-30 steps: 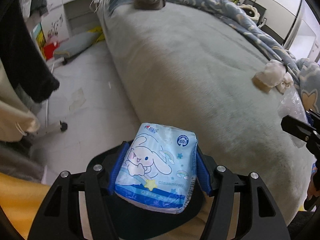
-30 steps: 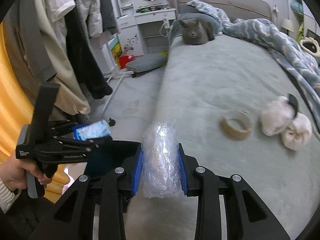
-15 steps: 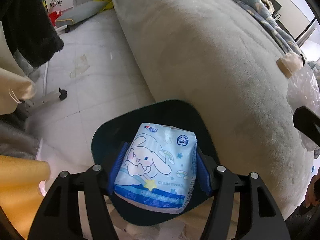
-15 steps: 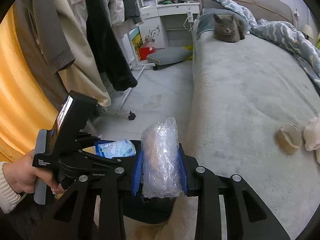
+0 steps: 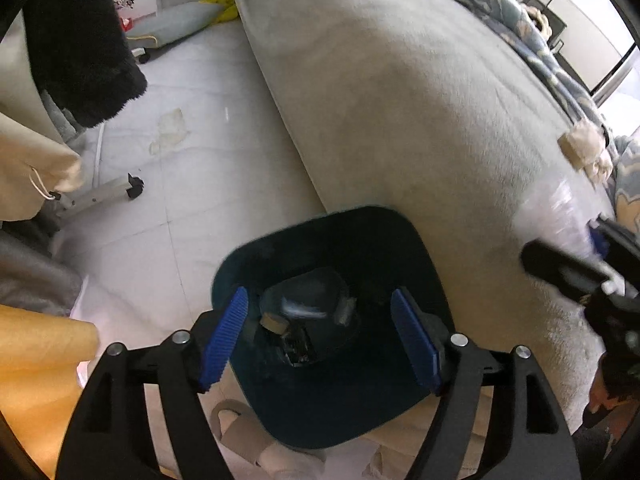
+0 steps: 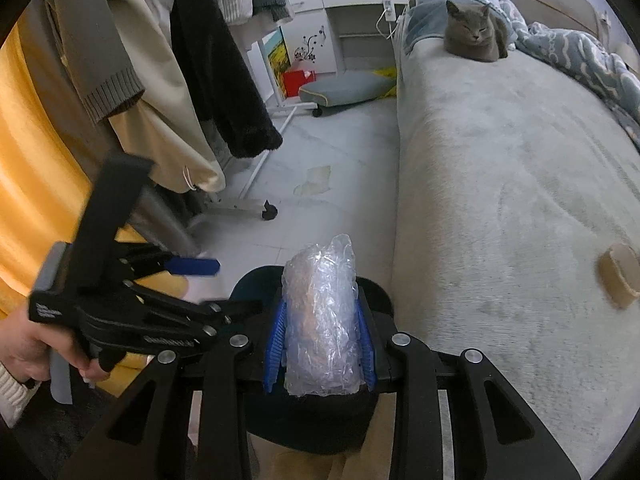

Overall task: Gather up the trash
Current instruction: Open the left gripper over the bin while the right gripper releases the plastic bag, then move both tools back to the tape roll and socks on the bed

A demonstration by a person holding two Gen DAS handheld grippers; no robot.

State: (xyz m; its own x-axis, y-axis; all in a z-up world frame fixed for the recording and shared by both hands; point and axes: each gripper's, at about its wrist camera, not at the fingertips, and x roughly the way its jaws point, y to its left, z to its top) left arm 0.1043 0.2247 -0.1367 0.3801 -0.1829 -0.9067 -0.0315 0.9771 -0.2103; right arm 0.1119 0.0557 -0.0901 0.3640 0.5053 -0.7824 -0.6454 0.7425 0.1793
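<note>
The left gripper hangs directly over the mouth of the dark bin, its blue pads spread wide with nothing between them; below them, down in the bin, lies a blurred pale packet among other scraps, which suits a tool positioned there to drop its load straight in. The bin stands on the floor hard against the side of the bed, just ahead of and under both tools, so trash from the bed has a short trip. The right gripper is clamped on a crumpled wad of clear plastic wrap, held upright between its pads, with the bin's rim showing just beyond and below it (the wad hides most of the opening). In my judgement the wrap goes in next: the right tool needs to move forward over the opening and part its pads, and the left tool should clear out of the way first. Still on the bed, off to the right tool's right, lies a tape roll, likely the next pickup. A grey cat rests far ahead at the bed's head, well apart from the work.
</note>
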